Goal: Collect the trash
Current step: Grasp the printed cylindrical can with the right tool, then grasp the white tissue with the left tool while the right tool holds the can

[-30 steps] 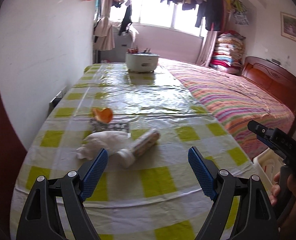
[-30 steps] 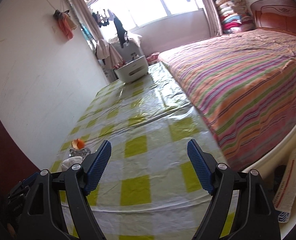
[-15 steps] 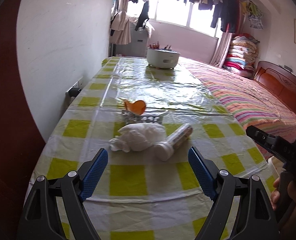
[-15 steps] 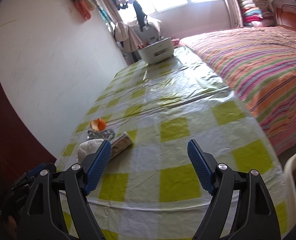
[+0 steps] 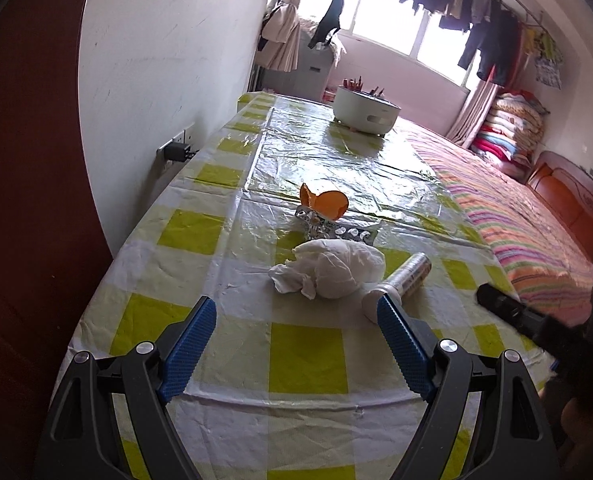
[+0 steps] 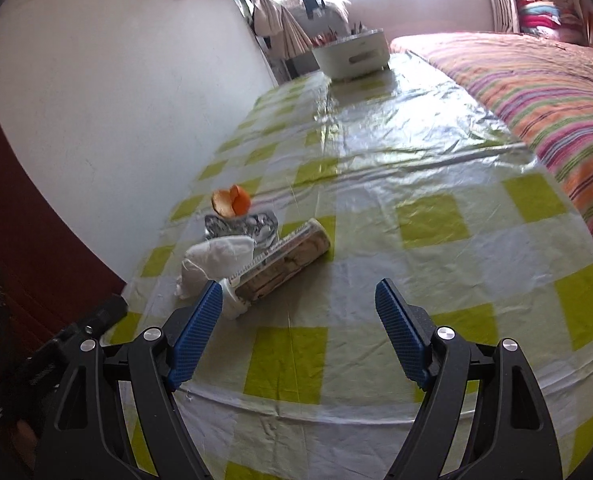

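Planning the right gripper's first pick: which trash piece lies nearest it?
The capped tube, lying on its side; its white cap sits beside the right gripper.

Left tongs [image 5: 296, 322] and right tongs [image 6: 298, 306] both spread wide, empty, angled downward.

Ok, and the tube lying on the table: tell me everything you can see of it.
The tube is a slim cylinder lying on its side on the checked tablecloth. A white cap closes the near end; the body carries a printed, brownish label with a shiny look. It lies beside the crumpled white tissue, seemingly touching it, with the foil blister pack just beyond. Neither gripper touches it.
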The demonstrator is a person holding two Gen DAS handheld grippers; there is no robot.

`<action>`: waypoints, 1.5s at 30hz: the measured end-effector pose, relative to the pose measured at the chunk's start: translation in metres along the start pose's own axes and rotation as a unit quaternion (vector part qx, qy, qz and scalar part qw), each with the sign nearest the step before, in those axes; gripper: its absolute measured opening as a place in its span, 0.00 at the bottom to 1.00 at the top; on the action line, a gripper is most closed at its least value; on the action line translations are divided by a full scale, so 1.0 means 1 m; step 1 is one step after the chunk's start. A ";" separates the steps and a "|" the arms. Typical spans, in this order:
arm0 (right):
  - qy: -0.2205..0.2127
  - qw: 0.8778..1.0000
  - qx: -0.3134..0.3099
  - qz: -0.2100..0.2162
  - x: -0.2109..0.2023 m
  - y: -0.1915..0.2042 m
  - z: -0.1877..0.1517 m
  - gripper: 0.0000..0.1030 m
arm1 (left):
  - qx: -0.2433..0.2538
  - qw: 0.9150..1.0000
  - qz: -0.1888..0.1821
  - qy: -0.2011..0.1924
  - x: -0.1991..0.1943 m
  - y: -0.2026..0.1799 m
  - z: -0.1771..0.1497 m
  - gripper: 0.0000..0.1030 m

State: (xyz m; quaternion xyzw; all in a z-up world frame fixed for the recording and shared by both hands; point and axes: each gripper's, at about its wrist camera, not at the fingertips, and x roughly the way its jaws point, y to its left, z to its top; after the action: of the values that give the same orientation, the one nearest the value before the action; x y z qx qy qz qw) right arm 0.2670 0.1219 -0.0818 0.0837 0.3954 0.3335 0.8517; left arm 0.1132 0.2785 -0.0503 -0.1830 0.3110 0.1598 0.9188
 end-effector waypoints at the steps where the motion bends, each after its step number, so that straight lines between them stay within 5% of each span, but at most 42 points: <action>1: 0.005 1.000 0.001 -0.008 0.004 -0.001 0.000 0.75 | -0.003 1.000 -0.001 0.000 0.001 0.000 0.001 0.78; 8: 0.033 0.999 0.028 -0.034 0.028 0.013 0.008 0.60 | -0.011 1.000 -0.003 -0.004 0.002 0.007 0.004 0.78; 14: 0.070 0.995 0.057 -0.045 0.058 0.018 0.011 0.59 | -0.032 0.999 -0.015 -0.008 -0.001 0.016 0.007 0.78; 27: 0.078 0.993 0.083 -0.034 0.086 0.023 0.028 0.56 | -0.043 0.999 -0.018 -0.005 -0.002 0.022 0.009 0.78; 35: 0.085 0.994 0.049 -0.048 0.103 0.032 0.037 0.43 | -0.042 0.999 -0.016 -0.005 -0.001 0.020 0.009 0.78; 40: 0.082 0.996 0.020 -0.034 0.095 0.028 0.036 0.31 | -0.038 0.999 -0.011 0.002 0.003 0.018 0.009 0.78; 45: 0.073 0.997 0.036 0.005 0.066 0.001 0.027 0.29 | -0.041 0.999 -0.015 0.005 0.010 0.015 0.012 0.78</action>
State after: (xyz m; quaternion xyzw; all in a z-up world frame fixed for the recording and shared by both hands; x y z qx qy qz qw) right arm 0.3173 0.1674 -0.1037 0.0914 0.4677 0.3288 0.8154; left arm 0.1209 0.2986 -0.0511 -0.2256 0.3057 0.1576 0.9115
